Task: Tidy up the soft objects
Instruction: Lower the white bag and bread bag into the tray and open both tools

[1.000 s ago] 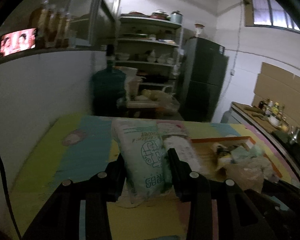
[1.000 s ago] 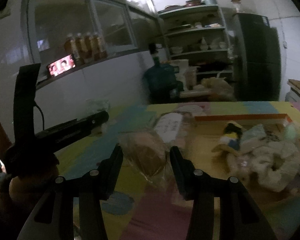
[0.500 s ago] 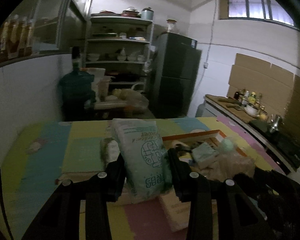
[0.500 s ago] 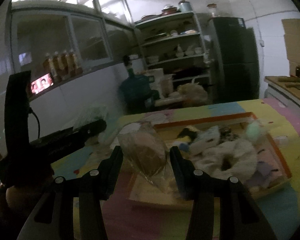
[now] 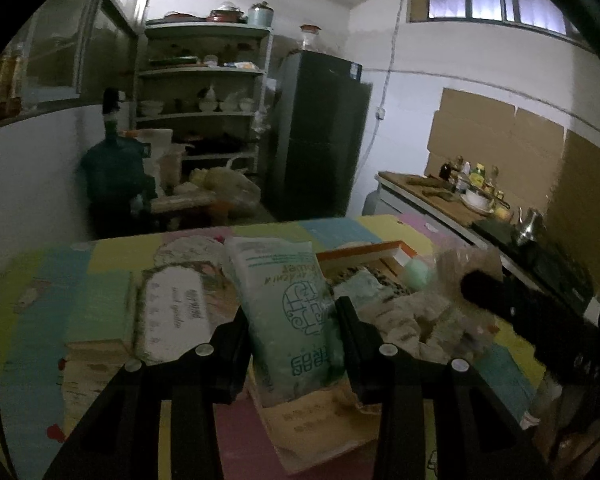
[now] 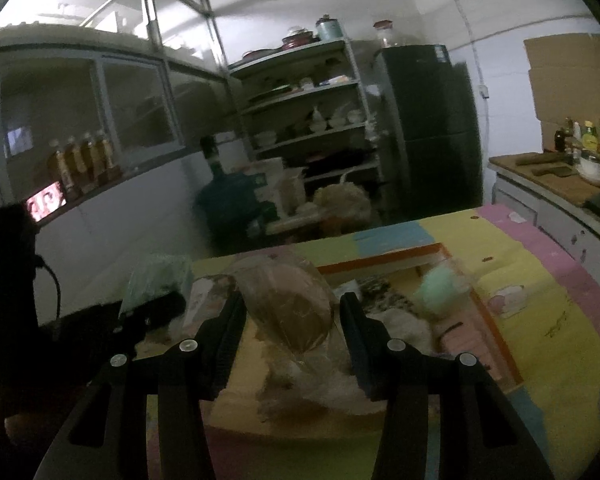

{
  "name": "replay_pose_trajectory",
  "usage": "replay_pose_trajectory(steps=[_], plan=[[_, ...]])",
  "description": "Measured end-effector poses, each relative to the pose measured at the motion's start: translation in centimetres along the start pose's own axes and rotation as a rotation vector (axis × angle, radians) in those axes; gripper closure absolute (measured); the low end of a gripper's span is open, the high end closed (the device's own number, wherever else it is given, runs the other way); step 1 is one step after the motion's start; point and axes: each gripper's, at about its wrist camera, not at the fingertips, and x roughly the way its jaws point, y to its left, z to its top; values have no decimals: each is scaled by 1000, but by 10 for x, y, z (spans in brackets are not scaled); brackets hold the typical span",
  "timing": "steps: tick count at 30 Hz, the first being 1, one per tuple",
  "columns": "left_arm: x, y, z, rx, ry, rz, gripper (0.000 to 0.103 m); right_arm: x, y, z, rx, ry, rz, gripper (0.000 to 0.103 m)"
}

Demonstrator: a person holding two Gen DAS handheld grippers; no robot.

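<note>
Tools (image 5: 290, 322) (image 6: 292, 320) grip tissue pack (image 5: 288, 312) and bread bag (image 6: 290, 306) above box rim (image 6: 384, 265).

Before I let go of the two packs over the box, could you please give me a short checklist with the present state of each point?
1. Left gripper shut on the pale green tissue pack: ok.
2. Right gripper shut on the brown bundle in clear wrap: ok.
3. Both packs are over the orange-rimmed cardboard box, not beside it: cannot tell, the near rim is hidden behind the fingers.
4. Free room in the box: not ok at the middle, where a heap of pale cloths and a mint green soft item lie.
5. Grippers apart from each other: ok, though close.
</note>
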Motion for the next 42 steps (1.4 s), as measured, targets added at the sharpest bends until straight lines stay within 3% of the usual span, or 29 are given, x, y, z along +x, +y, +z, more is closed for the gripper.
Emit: replay_pose_trajectory(steps=[13,28,42], plan=[[40,-17,-19,29,98,-13,63,15,-29,9,29,-9,-28,53],[67,-24,-24,30,152,-1,63,41,-49,21,32,1,-23,53],[88,-30,-27,24,186,-34,63,86,-70,21,62,89,-36,53]])
